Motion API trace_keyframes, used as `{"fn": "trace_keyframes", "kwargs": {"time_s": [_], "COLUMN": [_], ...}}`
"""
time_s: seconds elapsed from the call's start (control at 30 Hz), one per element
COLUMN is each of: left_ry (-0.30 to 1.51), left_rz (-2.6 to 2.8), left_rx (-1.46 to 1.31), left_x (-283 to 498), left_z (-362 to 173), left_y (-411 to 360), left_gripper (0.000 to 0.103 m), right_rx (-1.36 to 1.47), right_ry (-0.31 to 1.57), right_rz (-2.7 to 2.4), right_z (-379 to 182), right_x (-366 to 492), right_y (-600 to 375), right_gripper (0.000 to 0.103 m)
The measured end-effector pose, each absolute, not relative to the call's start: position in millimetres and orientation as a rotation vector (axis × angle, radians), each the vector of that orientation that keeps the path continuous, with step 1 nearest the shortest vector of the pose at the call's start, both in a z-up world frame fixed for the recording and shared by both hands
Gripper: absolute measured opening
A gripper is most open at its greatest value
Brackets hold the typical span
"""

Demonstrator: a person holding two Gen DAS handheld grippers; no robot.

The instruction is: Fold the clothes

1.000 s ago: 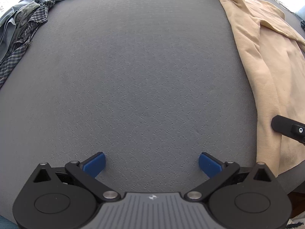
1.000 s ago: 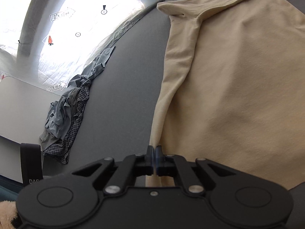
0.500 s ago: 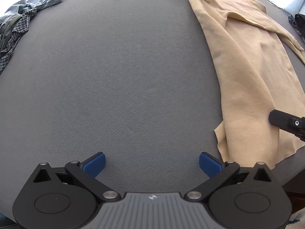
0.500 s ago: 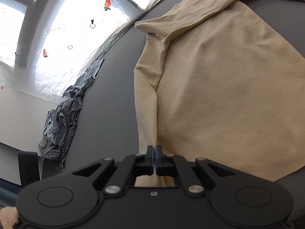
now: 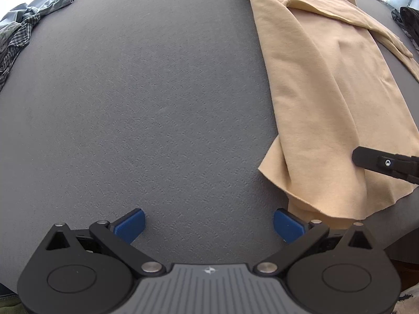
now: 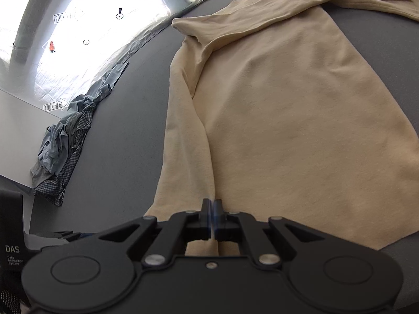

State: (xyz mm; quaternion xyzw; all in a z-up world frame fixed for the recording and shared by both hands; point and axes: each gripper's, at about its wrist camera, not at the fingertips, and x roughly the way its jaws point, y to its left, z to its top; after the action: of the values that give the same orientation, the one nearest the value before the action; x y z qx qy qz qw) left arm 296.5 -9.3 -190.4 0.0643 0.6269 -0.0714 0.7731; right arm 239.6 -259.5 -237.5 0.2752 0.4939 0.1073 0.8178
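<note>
On the table [image 5: 157, 104], a spread shirt [image 5: 327, 91] lies ahead-right of the left gripper's fingers [image 5: 129, 225], a clothes heap [image 5: 18, 31] far ahead-left.

free: broad bare stretch of grey table [image 5: 146, 110] ahead of the wide-open left gripper [image 5: 208, 225] | right side: covered by tan shirt [image 5: 327, 99], right gripper [image 6: 212, 209] clamped on its near hem | far left edge: heap of grey and checked clothes [image 6: 62, 141] blocks it
</note>
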Motion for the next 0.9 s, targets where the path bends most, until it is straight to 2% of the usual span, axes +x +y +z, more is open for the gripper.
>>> {"fn": "trace_keyframes", "kwargs": {"time_s": [0.2, 0.27, 0.33, 0.5, 0.9], "left_ry": [1.359, 1.358, 1.355, 1.331, 1.289], "left_rz": [-0.127, -0.118, -0.107, -0.095, -0.097], "left_rx": [0.086, 0.053, 0.033, 0.007, 0.013], "left_x": [298.7, 264.2, 265.2, 274.5, 319.7], "left_z": [-184.4, -184.6, -181.0, -170.1, -185.0], "left_y": [-8.6, -7.0, -5.5, -2.5, -18.1], "left_gripper": [0.103, 0.103, 0.103, 0.103, 0.103], "right_rx": [0.506, 0.499, 0.512, 0.570, 0.748], "right_ry": [1.081, 1.087, 1.092, 1.034, 0.916], "right_rz": [0.256, 0.264, 0.270, 0.227, 0.016], "right_z": [-240.6, -239.8, -239.2, -230.6, -231.3], "right_x": [244.1, 244.5, 243.8, 243.2, 264.6], "right_y": [-254.6, -255.0, -258.3, -279.5, -356.6], "right_gripper": [0.002, 0.003, 0.006, 0.025, 0.025]}}
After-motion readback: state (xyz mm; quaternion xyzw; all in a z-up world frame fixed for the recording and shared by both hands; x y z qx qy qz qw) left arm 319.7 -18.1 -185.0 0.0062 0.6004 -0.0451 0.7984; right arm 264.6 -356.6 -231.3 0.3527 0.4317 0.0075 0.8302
